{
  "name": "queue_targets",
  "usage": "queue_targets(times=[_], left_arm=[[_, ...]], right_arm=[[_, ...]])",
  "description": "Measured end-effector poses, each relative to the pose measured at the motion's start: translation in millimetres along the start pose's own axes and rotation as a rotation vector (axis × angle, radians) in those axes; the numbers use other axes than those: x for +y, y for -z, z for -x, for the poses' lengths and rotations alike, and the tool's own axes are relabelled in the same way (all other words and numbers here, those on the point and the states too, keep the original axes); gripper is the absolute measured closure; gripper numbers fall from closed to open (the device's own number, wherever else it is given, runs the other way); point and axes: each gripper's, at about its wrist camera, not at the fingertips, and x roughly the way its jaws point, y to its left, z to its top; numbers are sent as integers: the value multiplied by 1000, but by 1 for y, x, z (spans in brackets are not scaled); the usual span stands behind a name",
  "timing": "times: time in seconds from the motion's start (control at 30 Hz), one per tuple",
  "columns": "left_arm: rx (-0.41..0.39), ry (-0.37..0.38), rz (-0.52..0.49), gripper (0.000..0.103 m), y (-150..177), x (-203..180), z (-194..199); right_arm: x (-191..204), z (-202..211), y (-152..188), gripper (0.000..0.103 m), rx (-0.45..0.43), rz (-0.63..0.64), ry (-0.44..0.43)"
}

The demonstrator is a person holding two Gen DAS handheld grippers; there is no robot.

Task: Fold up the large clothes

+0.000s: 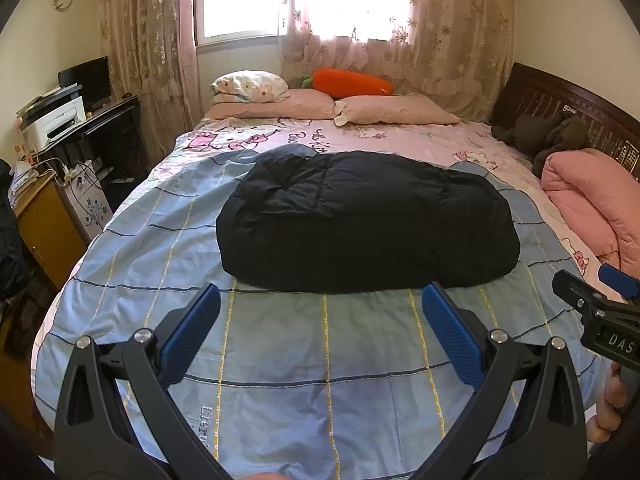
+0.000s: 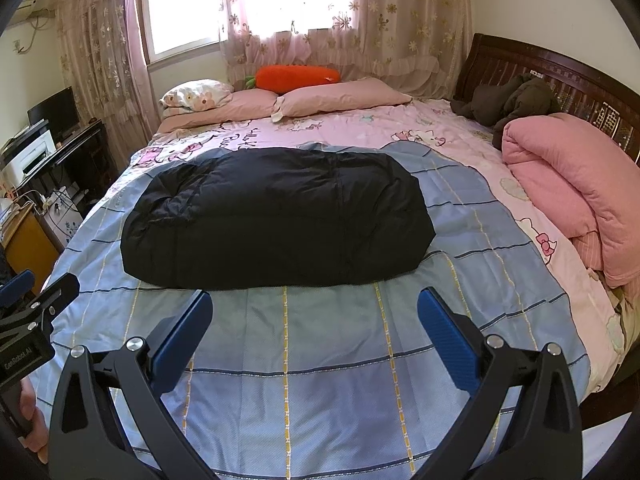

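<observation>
Your L gripper point(image 1: 320, 292) hangs over the near end of the bed, fingers point(image 1: 448, 332) spread wide w/ nothing between them. Same for your R gripper point(image 2: 316, 300): fingers point(image 2: 444, 336) wide apart, empty. Both sit short of the garment, not touching it.

The black puffy jacket point(image 1: 368, 220) lies as a folded bundle mid-bed on the blue plaid sheet point(image 1: 320, 360), which covers the near part of the pink cartoon-print sheet point(image 2: 340, 128). In the R view the jacket sits a bit left of centre, just beyond the fingertips.

A rolled pink quilt point(image 2: 580, 204) lies along the right edge, w/ dark clothes point(image 2: 508, 100) beyond it by the headboard. Pillows and an orange carrot plush point(image 1: 352, 82) sit at the far side under the window.
</observation>
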Motion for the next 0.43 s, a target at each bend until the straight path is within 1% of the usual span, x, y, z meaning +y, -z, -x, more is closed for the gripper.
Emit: queue_targets(times=[0.2,0.27,0.37,0.43], left_arm=[[-3,-2,-6,2,0,-2,1],[1,-6,7,2,0,-1,0],[21,20,29,2,0,3,-3],[22,24,40,2,-1,4,-4]], right_arm=[[0,0,1,1,3,0,0],[0,-1,0,1,4,0,-2],[-1,-1,1,1,5,2,-4],[-1,-1,0,1,6,0,-5]])
